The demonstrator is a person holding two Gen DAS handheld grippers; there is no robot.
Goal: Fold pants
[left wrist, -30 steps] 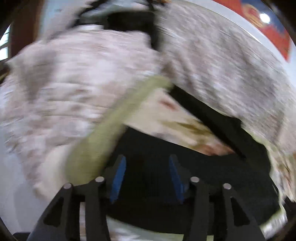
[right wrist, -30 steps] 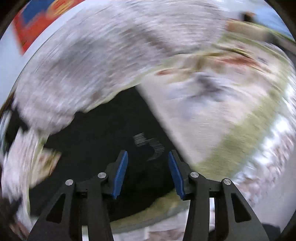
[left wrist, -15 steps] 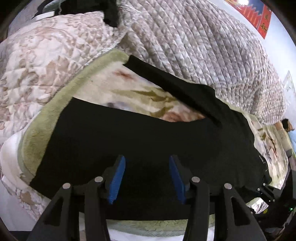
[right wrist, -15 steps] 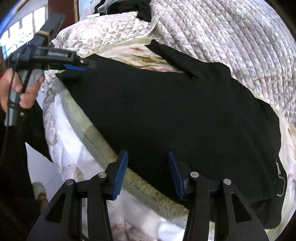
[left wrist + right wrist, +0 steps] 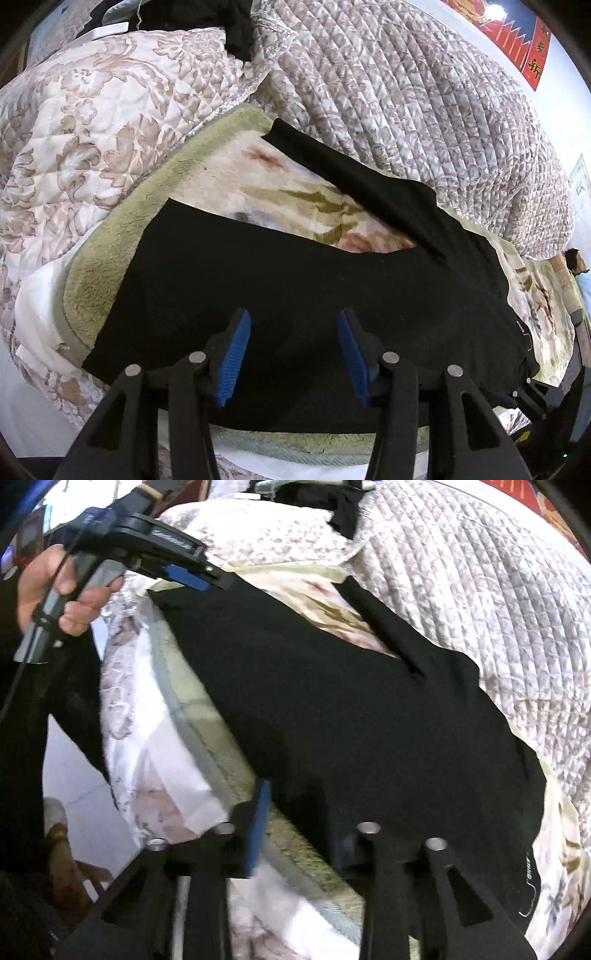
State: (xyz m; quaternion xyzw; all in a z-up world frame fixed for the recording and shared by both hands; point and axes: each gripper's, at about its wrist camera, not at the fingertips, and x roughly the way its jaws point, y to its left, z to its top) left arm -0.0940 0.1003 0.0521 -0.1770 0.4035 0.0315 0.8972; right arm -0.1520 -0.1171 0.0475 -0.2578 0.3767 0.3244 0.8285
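Black pants point(image 5: 295, 273) lie spread flat on a floral blanket point(image 5: 280, 195) on a bed, legs apart in a V, waistband to the right. My left gripper point(image 5: 291, 354) is open, over the near leg close to its hem. In the right wrist view the pants point(image 5: 351, 701) fill the middle. My right gripper point(image 5: 306, 830) is open, its jaws straddling the near edge of the pants near the hip. The left gripper also shows in the right wrist view point(image 5: 192, 576), held by a hand at the leg hem.
A quilted grey bedspread point(image 5: 424, 92) is bunched behind the pants. A floral pillow point(image 5: 92, 122) lies at left with dark clothes point(image 5: 207, 14) piled behind it. The mattress edge point(image 5: 166, 746) drops to a tiled floor at the left. A person point(image 5: 578, 266) sits far right.
Both grippers have moved in closer to the pants' near edge. The right gripper has come down onto the edge at the hip; the left hovers lower over the leg.
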